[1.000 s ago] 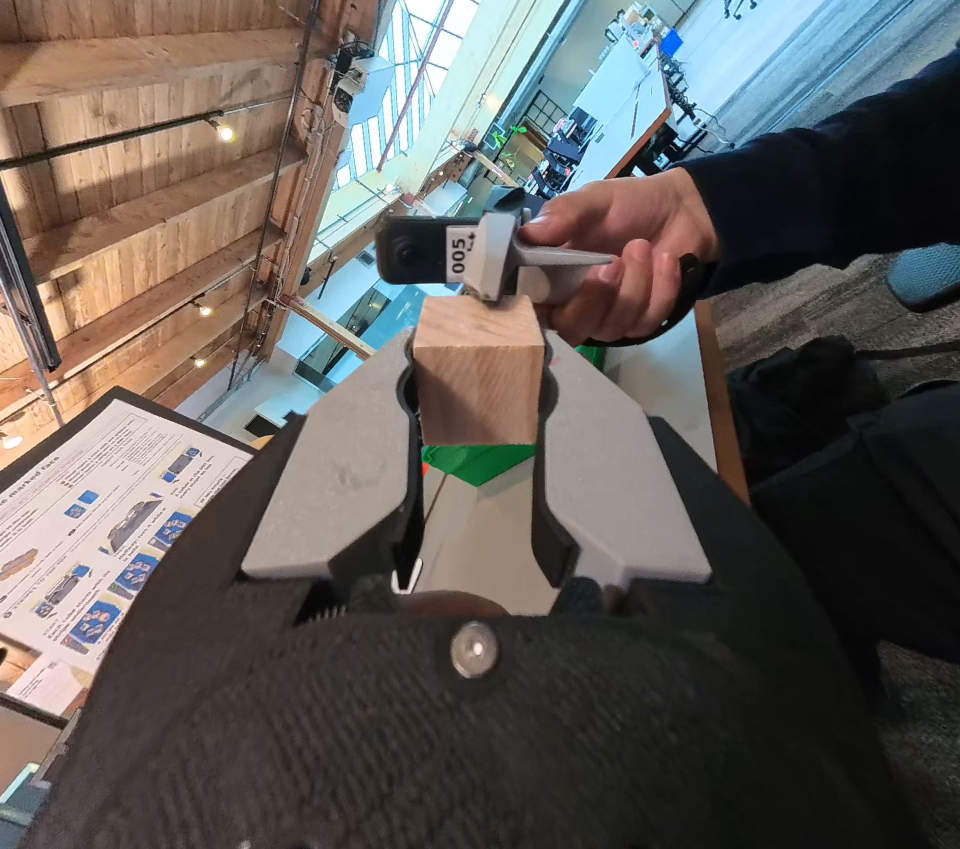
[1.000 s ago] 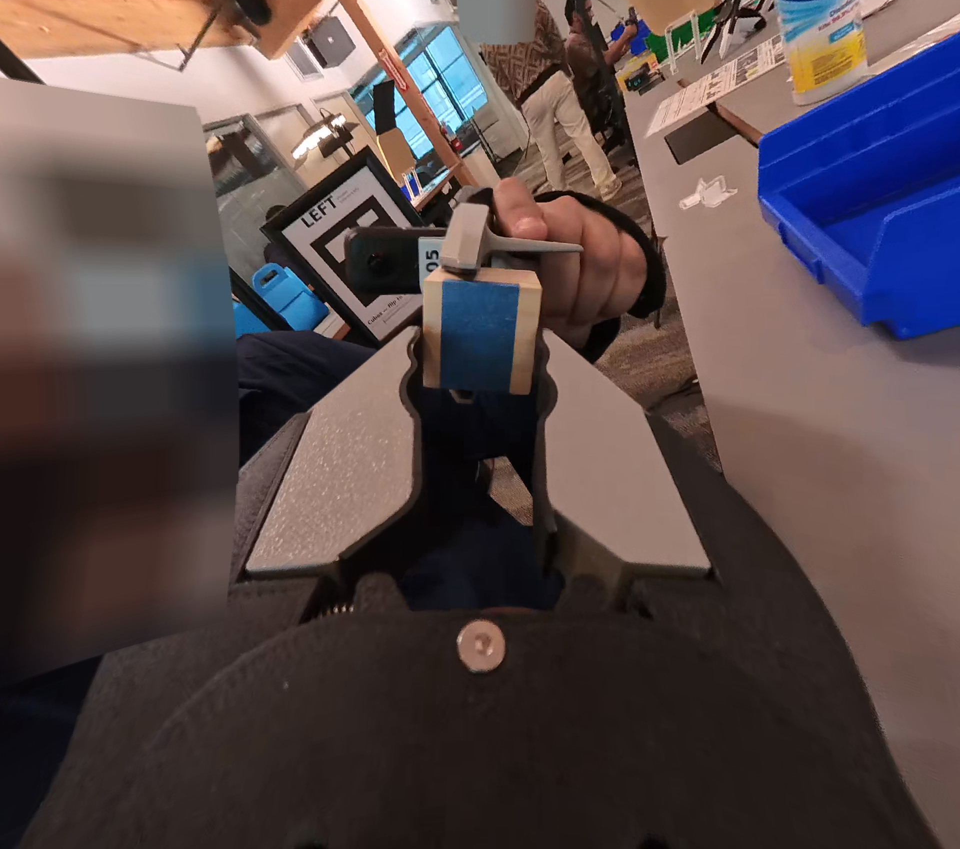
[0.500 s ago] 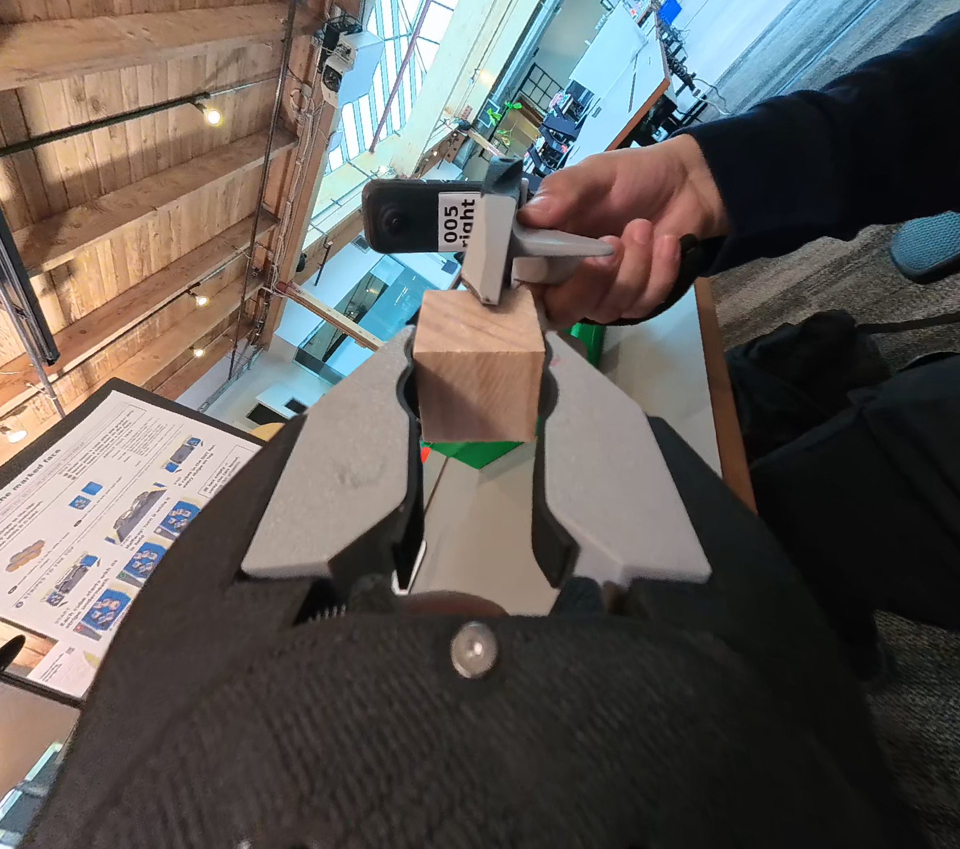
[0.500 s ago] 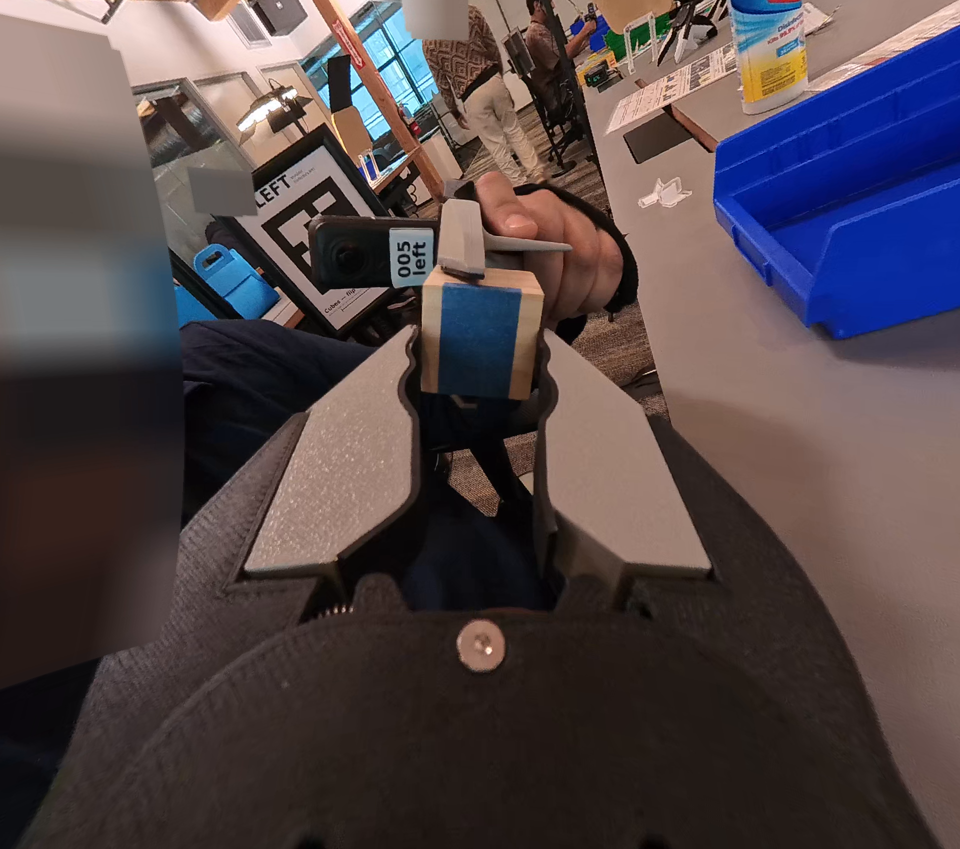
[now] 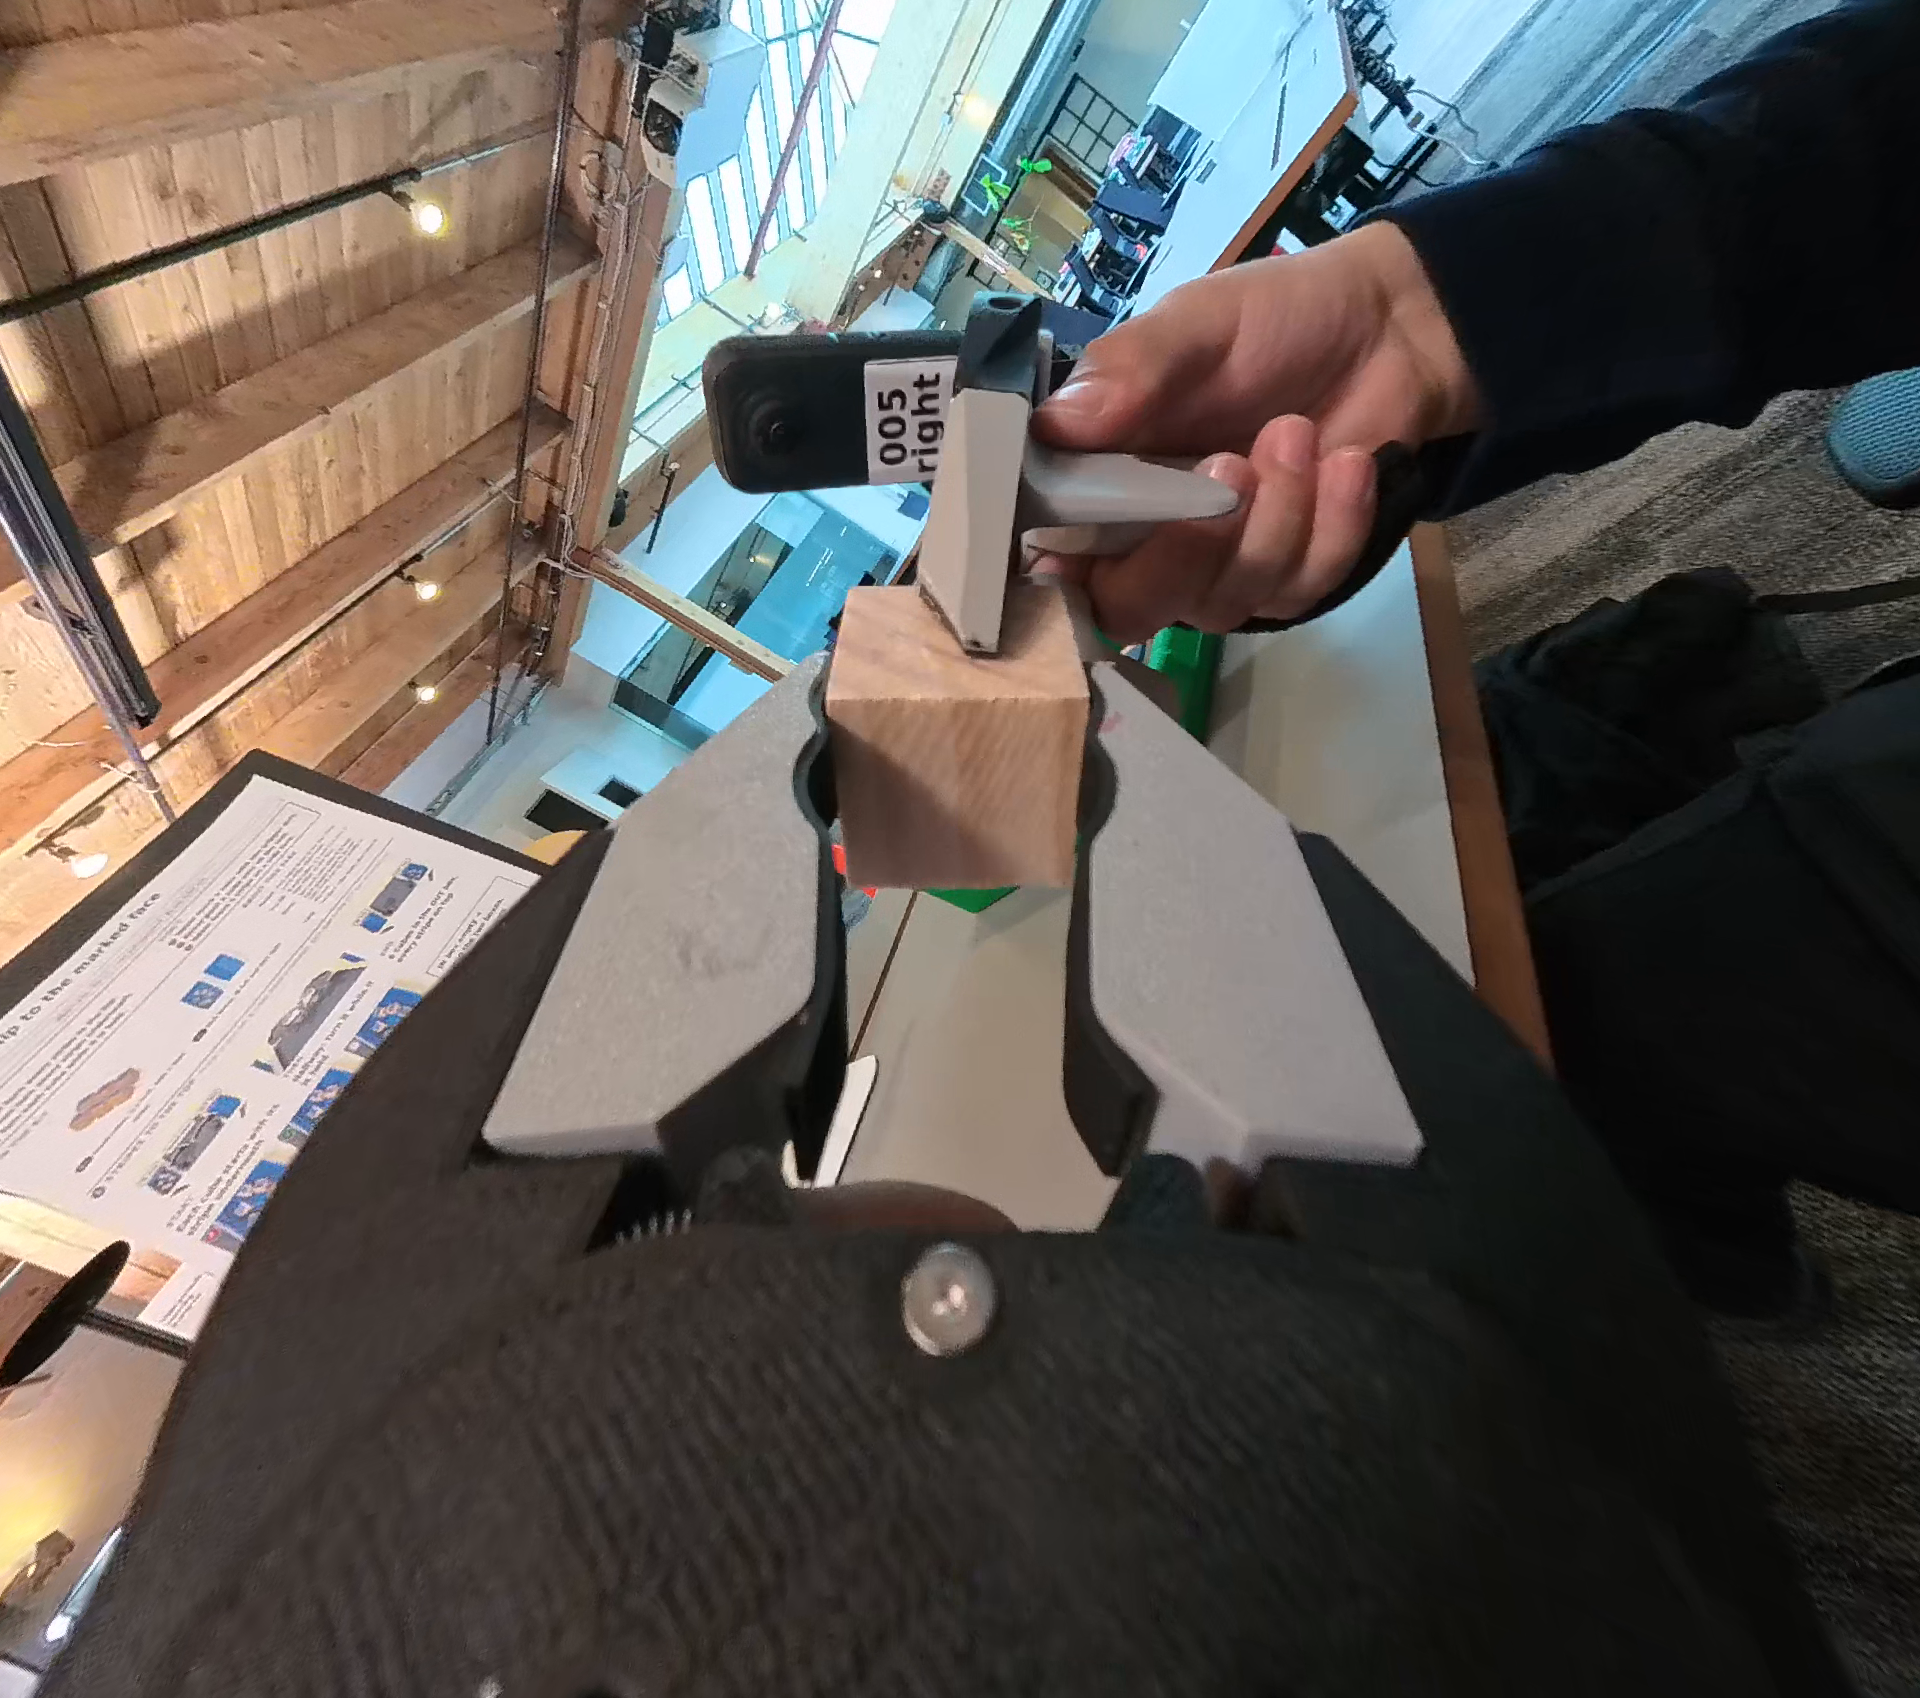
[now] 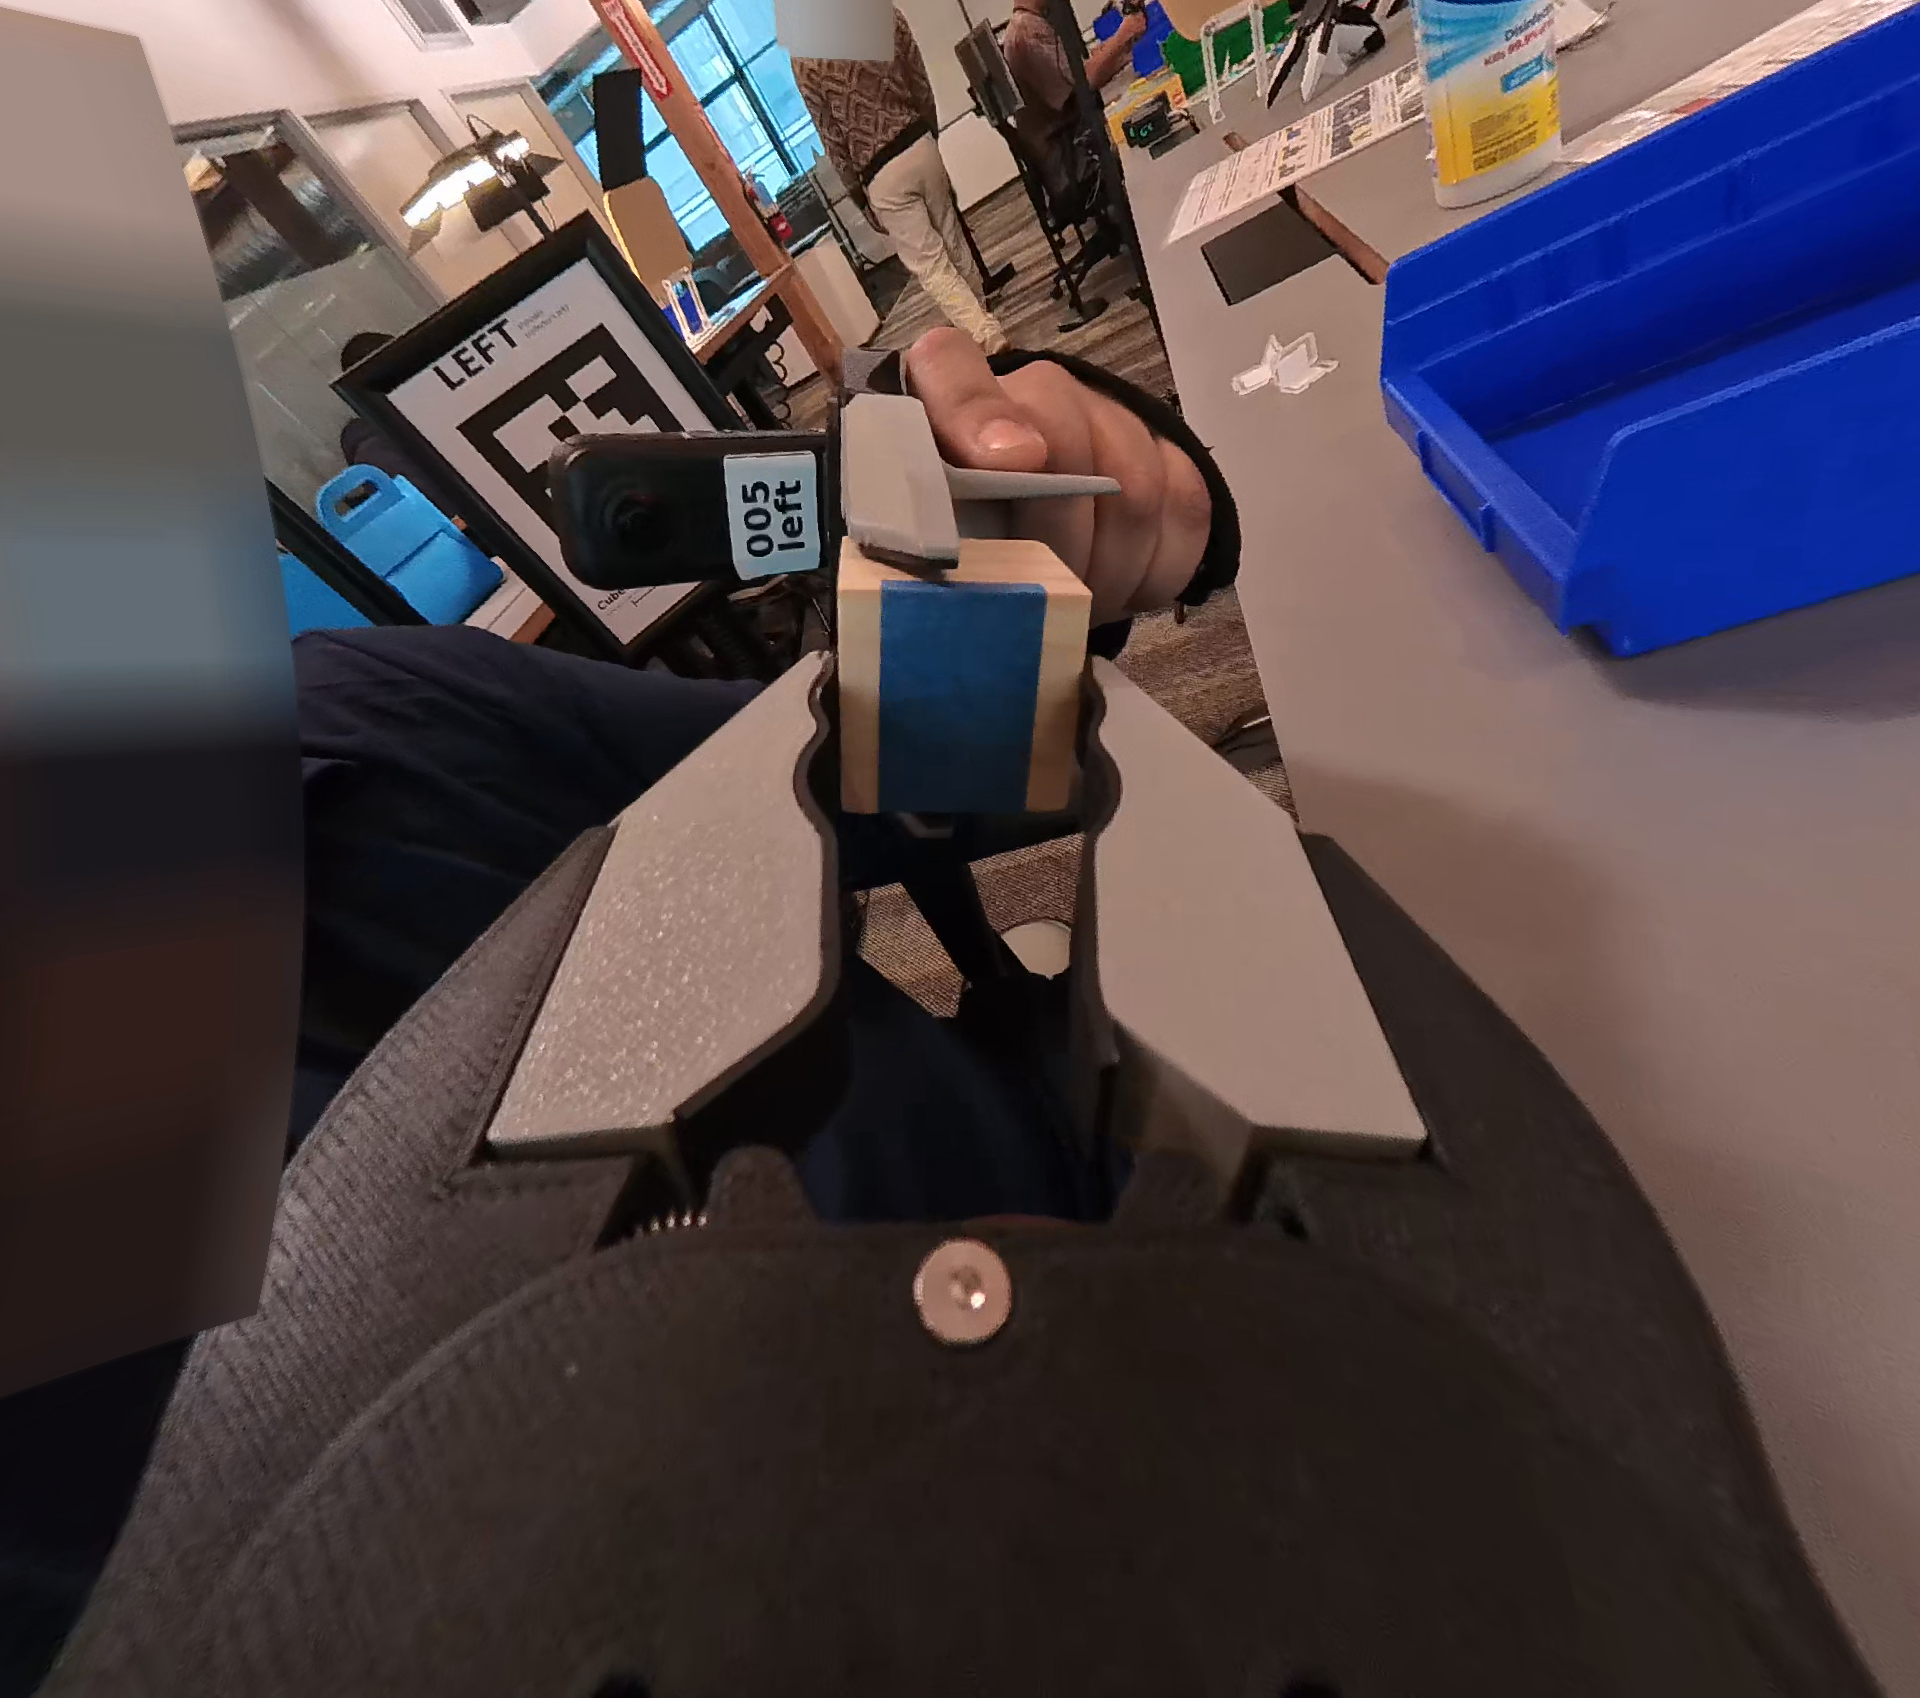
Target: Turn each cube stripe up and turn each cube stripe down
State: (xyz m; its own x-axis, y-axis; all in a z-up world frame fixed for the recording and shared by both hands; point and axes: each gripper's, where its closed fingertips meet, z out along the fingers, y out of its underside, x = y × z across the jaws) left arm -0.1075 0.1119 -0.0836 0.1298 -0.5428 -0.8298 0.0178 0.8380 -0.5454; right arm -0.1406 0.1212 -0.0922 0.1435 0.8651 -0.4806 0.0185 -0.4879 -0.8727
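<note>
A wooden cube is held in the air between both grippers. In the left wrist view my left gripper [image 5: 956, 713] is shut on the cube [image 5: 956, 786], whose plain wood face points at the camera. One of the right gripper's fingers [image 5: 971, 526] presses on the cube's upper face. In the right wrist view my right gripper [image 6: 961, 698] is shut on the same cube [image 6: 1060, 692]. Its blue stripe [image 6: 956, 703] faces the camera. One of the left gripper's fingers [image 6: 899, 495] lies on the cube's top face. A hand [image 6: 1049, 474] holds that gripper.
A grey table [image 6: 1558, 921] lies to the right with a blue bin [image 6: 1662, 422] and a wipes canister [image 6: 1486, 17] on it. A printed instruction sheet [image 5: 208, 1025] and a green object [image 5: 1184, 672] show in the left wrist view. A framed marker sign [image 6: 540, 422] and people stand behind.
The cube stays clamped by both grippers. The pair has tilted a little, so the backgrounds have shifted. In the left wrist view the right gripper's finger now reaches further over the cube's upper face.
</note>
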